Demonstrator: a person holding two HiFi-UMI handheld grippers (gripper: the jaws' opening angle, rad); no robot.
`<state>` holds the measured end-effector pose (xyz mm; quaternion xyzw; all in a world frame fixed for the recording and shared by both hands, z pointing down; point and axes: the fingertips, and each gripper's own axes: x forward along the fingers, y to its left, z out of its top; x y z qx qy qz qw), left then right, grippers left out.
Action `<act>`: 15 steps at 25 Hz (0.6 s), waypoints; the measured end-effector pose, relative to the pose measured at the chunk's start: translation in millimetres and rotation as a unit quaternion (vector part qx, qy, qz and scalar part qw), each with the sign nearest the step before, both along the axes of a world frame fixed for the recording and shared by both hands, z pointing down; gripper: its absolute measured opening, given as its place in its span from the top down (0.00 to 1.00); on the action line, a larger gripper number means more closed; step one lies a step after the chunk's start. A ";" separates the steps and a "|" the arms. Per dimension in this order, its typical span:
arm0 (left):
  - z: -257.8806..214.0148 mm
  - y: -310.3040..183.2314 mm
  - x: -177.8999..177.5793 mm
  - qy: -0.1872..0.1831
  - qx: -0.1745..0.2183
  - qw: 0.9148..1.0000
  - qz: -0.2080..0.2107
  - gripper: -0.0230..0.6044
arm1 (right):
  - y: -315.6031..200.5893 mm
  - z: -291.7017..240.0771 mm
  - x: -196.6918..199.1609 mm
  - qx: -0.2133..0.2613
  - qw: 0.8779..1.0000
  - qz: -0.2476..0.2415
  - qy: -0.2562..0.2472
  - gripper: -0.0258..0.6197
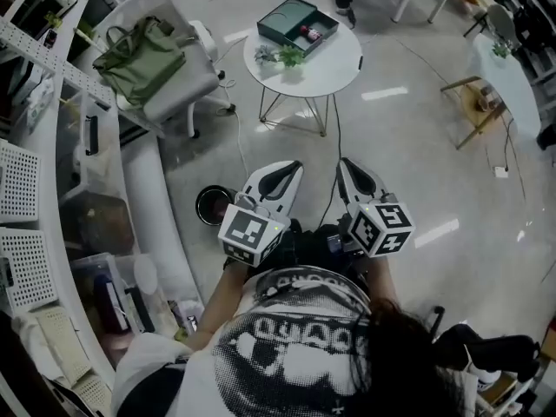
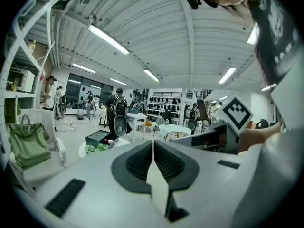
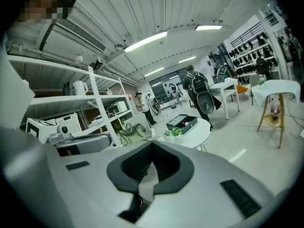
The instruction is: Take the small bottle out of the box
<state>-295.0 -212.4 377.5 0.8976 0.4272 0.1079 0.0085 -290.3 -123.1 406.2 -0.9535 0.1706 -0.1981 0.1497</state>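
A dark green open box (image 1: 297, 23) lies on a small round white table (image 1: 334, 69) far ahead across the floor. Inside it I make out a small reddish bottle (image 1: 307, 32). The box (image 2: 97, 138) also shows in the left gripper view and, as the box (image 3: 182, 123), in the right gripper view. Both grippers are held close to the person's chest, well short of the table. My left gripper (image 1: 290, 168) has its jaws pressed together with nothing between them. My right gripper (image 1: 345, 164) is likewise shut and empty.
A small plant (image 1: 280, 56) sits on the table beside the box. A white chair with an olive bag (image 1: 143, 55) stands to the left. White shelving (image 1: 39, 181) runs along the left side. A wooden stool (image 1: 476, 104) and another white table (image 1: 512, 76) stand at right.
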 end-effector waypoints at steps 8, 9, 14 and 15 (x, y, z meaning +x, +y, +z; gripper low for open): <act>8.6 27.9 13.3 -0.013 0.002 1.000 0.022 0.94 | 17.6 12.3 5.0 -0.001 1.000 0.005 -0.017 0.96; 9.7 31.9 16.3 -0.015 0.003 1.000 0.024 0.94 | 21.0 14.2 7.3 0.000 1.000 0.005 -0.019 0.96; 16.4 59.7 38.2 -0.020 0.014 0.999 0.026 0.94 | 52.3 22.1 28.1 0.008 1.000 0.008 -0.027 0.96; 17.6 66.2 44.6 -0.020 0.017 0.999 0.024 0.94 | 60.1 23.3 34.1 0.009 1.000 0.007 -0.027 0.96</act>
